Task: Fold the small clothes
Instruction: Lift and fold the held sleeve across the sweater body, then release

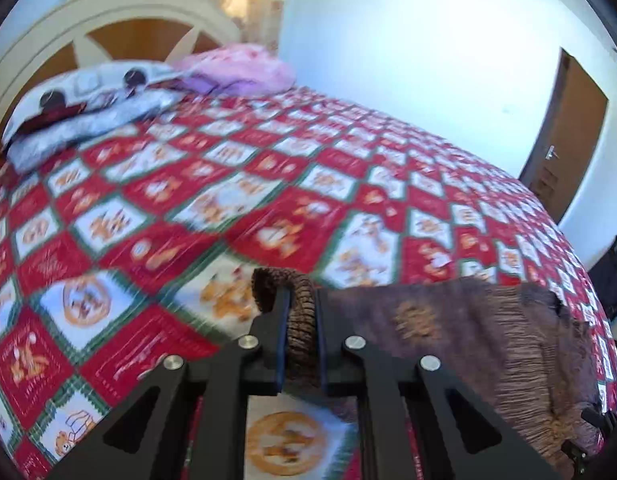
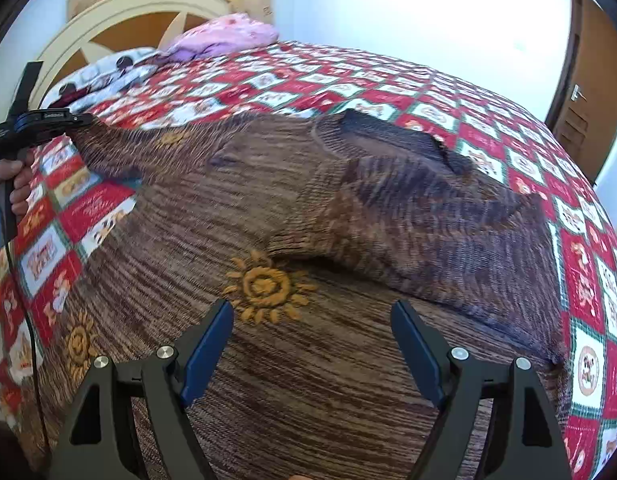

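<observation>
Two fingers (image 1: 282,332) pinch sweater (image 1: 448,320) cuff (image 1: 302,320).

You are working in a home bedroom. A bed fills both views, spread with a red, white and green patchwork quilt (image 1: 236,184). An arched cream headboard (image 1: 120,12) with wood panels stands behind two pillows, one grey-printed (image 1: 84,108), one pink (image 1: 244,68). Pale walls meet a brown wooden door (image 1: 568,132) with a lever handle.
</observation>
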`<move>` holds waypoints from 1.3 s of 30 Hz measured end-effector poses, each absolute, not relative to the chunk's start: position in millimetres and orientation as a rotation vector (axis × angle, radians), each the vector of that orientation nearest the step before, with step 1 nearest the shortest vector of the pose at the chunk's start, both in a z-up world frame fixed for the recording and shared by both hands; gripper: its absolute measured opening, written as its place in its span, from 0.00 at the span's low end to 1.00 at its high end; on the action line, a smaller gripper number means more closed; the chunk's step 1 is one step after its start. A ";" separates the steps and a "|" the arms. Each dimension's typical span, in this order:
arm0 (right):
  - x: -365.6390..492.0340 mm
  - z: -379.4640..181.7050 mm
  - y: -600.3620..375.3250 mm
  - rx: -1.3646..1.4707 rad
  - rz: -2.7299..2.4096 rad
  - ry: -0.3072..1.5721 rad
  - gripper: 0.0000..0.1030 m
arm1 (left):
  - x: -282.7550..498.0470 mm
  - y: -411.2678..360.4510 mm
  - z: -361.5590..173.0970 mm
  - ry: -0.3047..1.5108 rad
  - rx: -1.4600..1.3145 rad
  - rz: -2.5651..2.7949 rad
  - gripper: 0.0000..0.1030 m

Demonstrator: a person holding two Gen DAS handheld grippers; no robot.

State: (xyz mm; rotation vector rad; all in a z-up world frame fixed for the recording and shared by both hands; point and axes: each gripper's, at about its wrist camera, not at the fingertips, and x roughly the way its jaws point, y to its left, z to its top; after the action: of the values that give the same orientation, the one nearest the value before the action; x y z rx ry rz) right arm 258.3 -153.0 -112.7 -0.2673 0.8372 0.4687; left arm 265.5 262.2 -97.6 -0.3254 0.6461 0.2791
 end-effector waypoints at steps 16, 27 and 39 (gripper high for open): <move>260.0 -92.0 -217.0 -0.100 0.377 0.808 0.79 | 304.0 145.5 -28.5 0.562 -0.325 0.022 0.11; 254.9 -90.5 -244.8 -0.042 0.360 0.804 0.79 | 320.4 58.0 -12.1 0.558 -0.330 -0.138 0.11; 248.2 -101.3 -270.6 0.009 0.326 0.814 0.79 | 340.4 -41.0 -36.1 0.626 -0.293 -0.265 0.05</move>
State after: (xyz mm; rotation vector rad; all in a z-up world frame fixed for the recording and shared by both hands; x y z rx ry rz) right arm 248.2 -270.6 -101.3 0.0092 0.8142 0.3264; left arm 340.4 -41.0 -36.1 -0.2925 0.6259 -0.2649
